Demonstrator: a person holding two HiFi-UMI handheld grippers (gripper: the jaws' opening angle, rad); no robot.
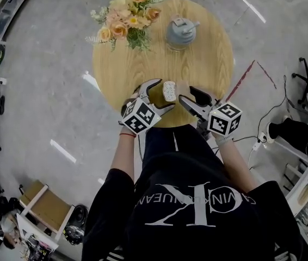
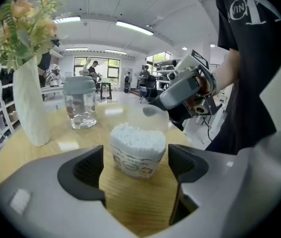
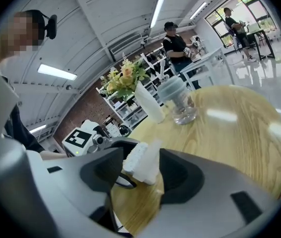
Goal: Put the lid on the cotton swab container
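Observation:
The cotton swab container (image 1: 169,89), a small cup packed with white swabs, stands upright near the front edge of the round wooden table (image 1: 214,58). My left gripper (image 1: 165,94) is open around it. In the left gripper view the container (image 2: 138,150) sits between the two pads (image 2: 88,167) with a gap on each side. My right gripper (image 1: 186,93) is just right of the container and is shut on the clear lid (image 2: 153,117), which hangs slightly above and behind the swabs. In the right gripper view the lid (image 3: 152,160) lies between the jaws, with the swabs (image 3: 134,157) beyond it.
A white vase of peach flowers (image 1: 129,15) stands at the table's far left. A glass jar with a grey lid (image 1: 181,32) stands at the far middle. A wooden stool (image 1: 42,205) is on the floor at lower left. People stand in the background (image 3: 177,46).

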